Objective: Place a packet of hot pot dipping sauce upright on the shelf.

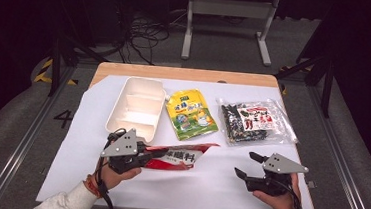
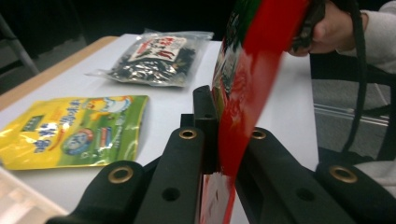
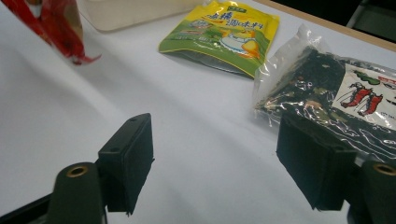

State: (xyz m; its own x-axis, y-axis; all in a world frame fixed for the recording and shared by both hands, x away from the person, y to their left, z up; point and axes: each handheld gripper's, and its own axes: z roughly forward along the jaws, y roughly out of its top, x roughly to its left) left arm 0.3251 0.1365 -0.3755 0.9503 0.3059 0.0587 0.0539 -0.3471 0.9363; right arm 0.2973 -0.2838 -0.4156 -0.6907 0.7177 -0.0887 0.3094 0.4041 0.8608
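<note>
On the white sheet (image 1: 207,186) that covers the table we count one white divided tray (image 1: 135,105), three packets and two grippers. Taking the tray as our landmark, at the sheet's far left:

- Clear bag of dark dried goods with a red-and-white label (image 1: 255,122), one: well right of the tray, by the sheet's right edge.
- Yellow-green pouch (image 1: 191,114), one: just right of the tray, between it and the clear bag.
- Red packet (image 1: 182,157), one: just in front of the tray's near end, stretching rightward. The left gripper view shows us what the high view cannot: one end is pinched between the two black jaws, the rest rising off the sheet.
- Left gripper (image 1: 139,157), one: touching that packet's left end, jaws pressed on it.
- Right gripper (image 1: 250,165), one: well right of the tray and nearer us, in front of the clear bag. Its own view shows the jaws spread wide over bare sheet, holding nothing.
</note>
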